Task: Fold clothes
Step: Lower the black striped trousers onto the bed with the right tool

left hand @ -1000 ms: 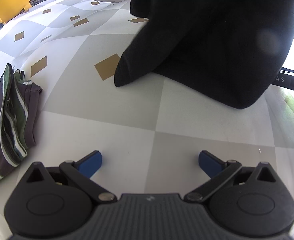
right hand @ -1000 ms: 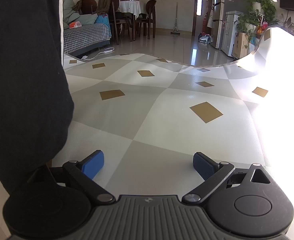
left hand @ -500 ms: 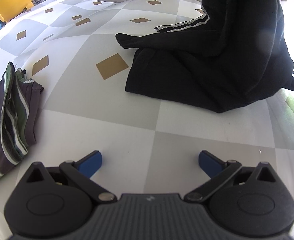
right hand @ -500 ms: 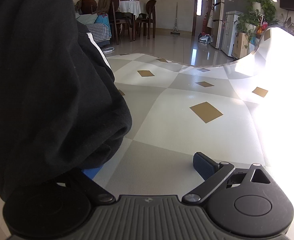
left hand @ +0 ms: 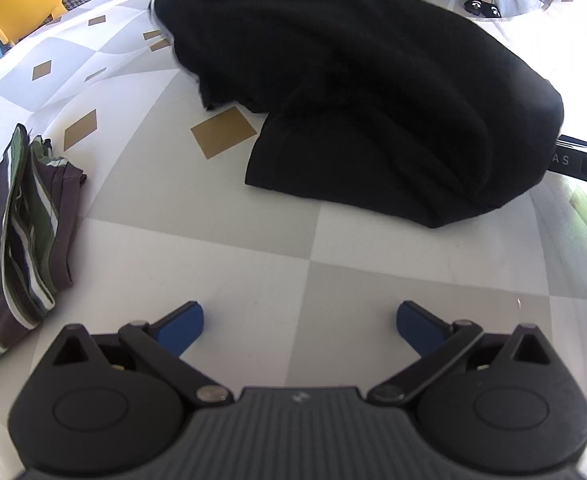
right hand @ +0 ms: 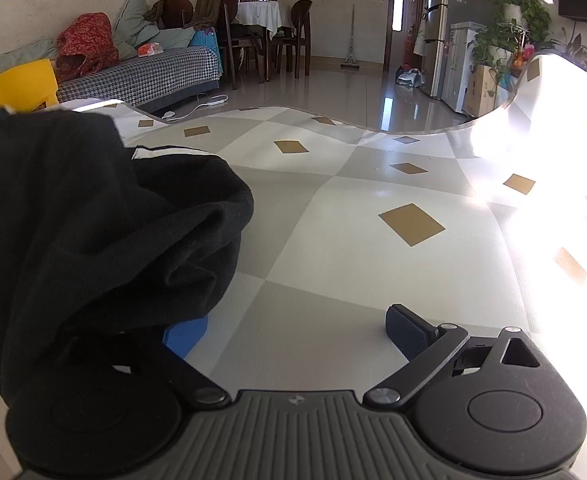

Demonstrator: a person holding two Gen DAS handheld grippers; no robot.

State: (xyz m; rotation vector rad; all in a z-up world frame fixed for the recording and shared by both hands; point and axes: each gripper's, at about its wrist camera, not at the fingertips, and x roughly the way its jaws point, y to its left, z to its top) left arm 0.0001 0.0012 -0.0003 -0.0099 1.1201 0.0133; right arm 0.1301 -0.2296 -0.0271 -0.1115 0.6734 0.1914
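From the left wrist camera, the left gripper (left hand: 299, 322) is hovering low over the counter (left hand: 221, 248) with its blue-padded fingers (left hand: 181, 326) spread wide and nothing between them. The counter is wearing a checked covering of white and grey squares with small tan diamonds. A black garment (left hand: 373, 100) is lying in a rumpled heap on the far half of the counter, well ahead of the gripper and a little to the right, with one flat edge resting beside a tan diamond (left hand: 223, 131). A folded striped garment (left hand: 9, 232) in green, white and dark brown is sitting at the left edge, apart from the black one. A yellow chair (left hand: 21, 10) is showing beyond the counter at upper left.

From the right wrist camera, the right gripper (right hand: 293, 330) is also sitting low over the counter (right hand: 353, 260), fingers set wide apart. The black garment (right hand: 105, 232) is bunching up on the left, draping over the gripper's left side and covering most of the left finger (right hand: 185, 334), while the right finger (right hand: 407, 330) is lying bare. Nothing is being pinched between them. A white stripe is showing on the garment's far fold. Behind the counter, a sofa (right hand: 141, 76) and dining chairs (right hand: 289, 36) are standing in the room.
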